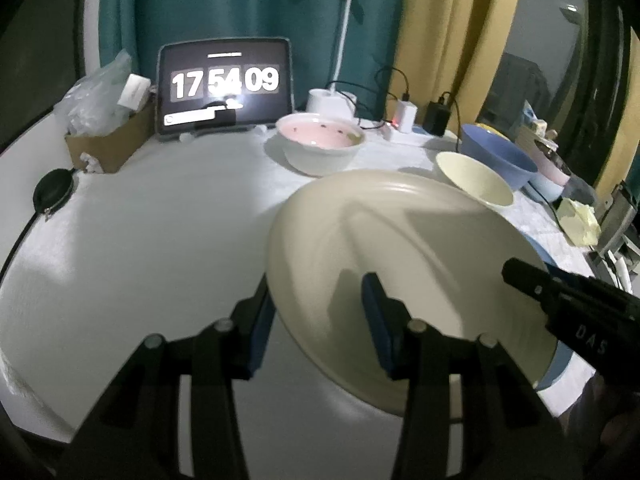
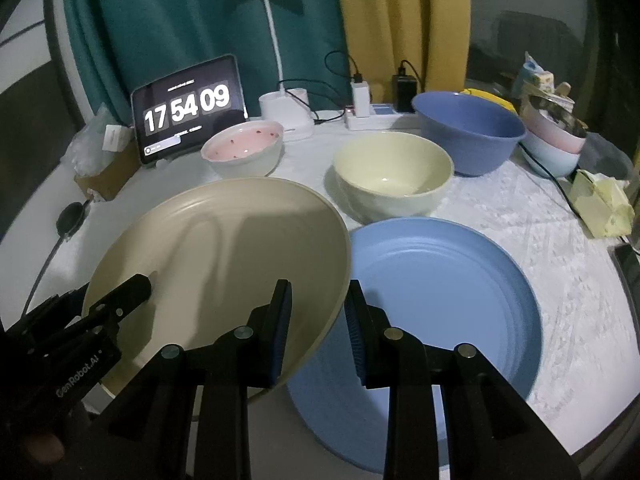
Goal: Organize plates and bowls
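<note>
This looked like a room in a home, with a round table under a white textured cloth (image 2: pixel 520 240) set up for recording. Behind the table hung heavy teal curtains (image 2: pixel 160 20) and mustard-yellow curtains (image 2: pixel 384 12), as in a living room or bedroom. At the table's far edge a dark tablet showing a large flip clock (image 2: pixel 188 108) stood propped, with a white bendable desk lamp (image 2: pixel 286 116) just right of it and a white power strip with chargers plugged in (image 2: pixel 370 116) further right. Left of the tablet sat a brown cardboard box stuffed with clear plastic bags (image 1: pixel 104 136). Ordinary plastic tableware, such as a pale yellow round bowl (image 2: pixel 394 182) and a deep blue round bowl (image 2: pixel 468 136), stood in front of the power strip.
</note>
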